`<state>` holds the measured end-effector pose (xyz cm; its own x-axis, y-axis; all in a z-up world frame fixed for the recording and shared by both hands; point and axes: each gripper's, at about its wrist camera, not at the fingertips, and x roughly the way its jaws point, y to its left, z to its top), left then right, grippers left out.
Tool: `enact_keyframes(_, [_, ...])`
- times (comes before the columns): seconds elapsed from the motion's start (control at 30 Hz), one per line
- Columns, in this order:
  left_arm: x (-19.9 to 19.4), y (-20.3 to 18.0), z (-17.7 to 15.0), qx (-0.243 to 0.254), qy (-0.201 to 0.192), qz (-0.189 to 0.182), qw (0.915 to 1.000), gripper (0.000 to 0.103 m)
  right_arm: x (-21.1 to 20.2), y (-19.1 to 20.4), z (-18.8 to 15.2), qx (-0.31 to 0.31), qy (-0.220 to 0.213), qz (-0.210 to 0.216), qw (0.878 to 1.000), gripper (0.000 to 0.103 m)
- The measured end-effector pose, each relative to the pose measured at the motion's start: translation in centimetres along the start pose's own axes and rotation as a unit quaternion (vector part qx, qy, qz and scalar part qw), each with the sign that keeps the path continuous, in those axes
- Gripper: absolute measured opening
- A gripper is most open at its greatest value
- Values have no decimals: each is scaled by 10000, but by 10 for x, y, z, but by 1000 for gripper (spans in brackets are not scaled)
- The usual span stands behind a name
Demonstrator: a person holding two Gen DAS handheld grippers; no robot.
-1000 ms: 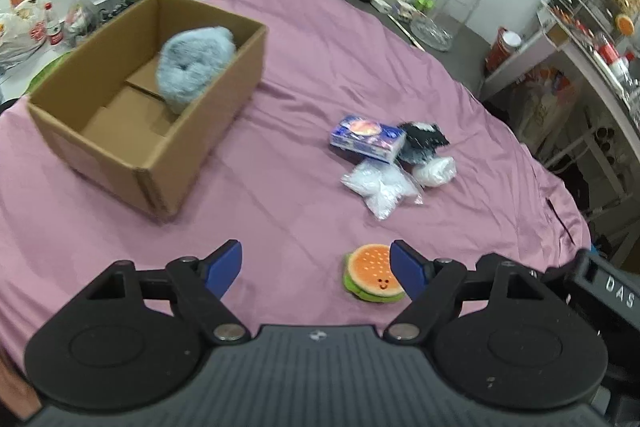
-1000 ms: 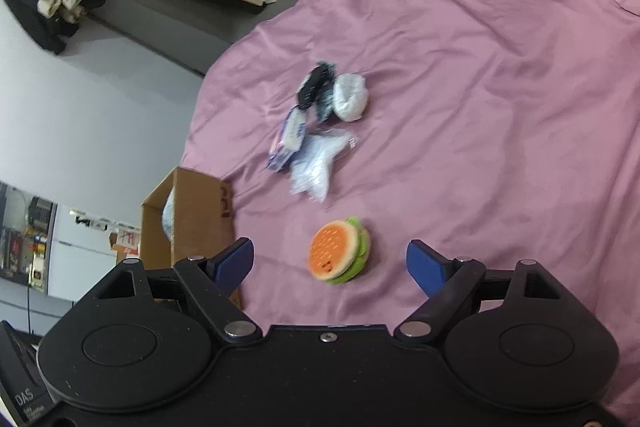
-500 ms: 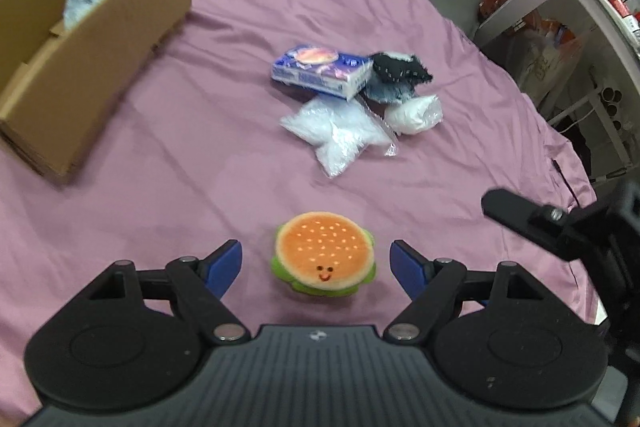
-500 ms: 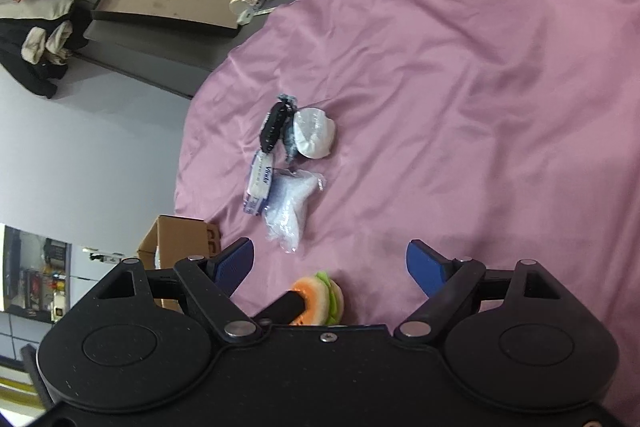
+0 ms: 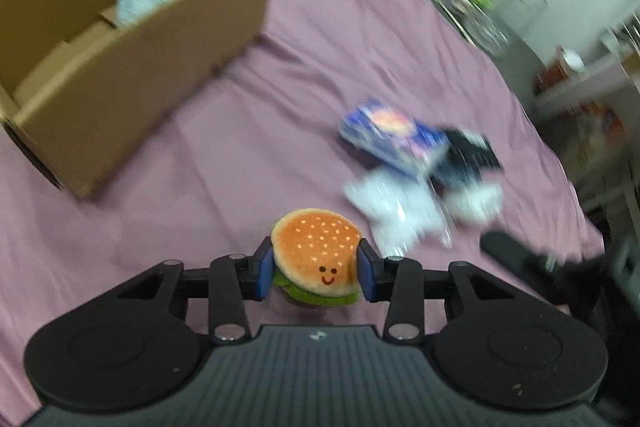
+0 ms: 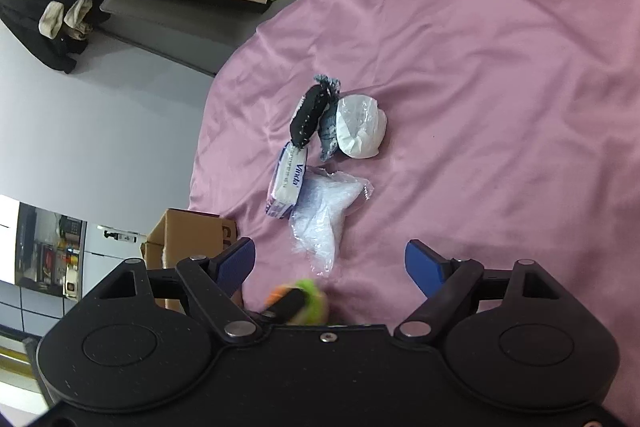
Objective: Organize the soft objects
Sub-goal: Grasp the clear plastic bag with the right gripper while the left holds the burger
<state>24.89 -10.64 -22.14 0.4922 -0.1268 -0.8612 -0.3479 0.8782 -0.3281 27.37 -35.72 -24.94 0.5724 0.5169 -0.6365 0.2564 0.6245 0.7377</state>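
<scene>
Both wrist fisheyes look steeply down along their fingers, close over the wrinkled mauve bedsheet [image 5: 168, 187], sharing the plush orange-bun burger toy [image 5: 316, 259] low in each frame.

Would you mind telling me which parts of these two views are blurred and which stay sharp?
Left wrist view: the burger plush and left gripper clamped on it are sharp; the cardboard box, tissue pack and room are motion-smeared. Right wrist view: the tissue pack and clear bag are crisp; only the burger plush at the bottom is smeared.
</scene>
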Motion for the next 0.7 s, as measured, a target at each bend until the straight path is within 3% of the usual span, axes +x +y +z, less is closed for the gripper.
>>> enact_keyframes(0.1, [2,4,8,-147,-50,-4,9999,40,14,-7,4,156,123,63,9998,72])
enact_keyframes(0.2, [4,4,9,-106,-37,-47,9999,41,28,-2,8,114,206,121,9996,69])
enact_keyframes(0.57, [10,15,10,-3,104,-111,9999,41,53,12,12,-73,79,60,9999,69])
enact_keyframes(0.63, [8,16,10,-14,100,-111,9999,41,56,15,11,-179,55,-32,9998,59])
enact_keyframes(0.7, [4,17,10,72,54,-164,9998,41,59,15,8,-209,119,-61,9997,28])
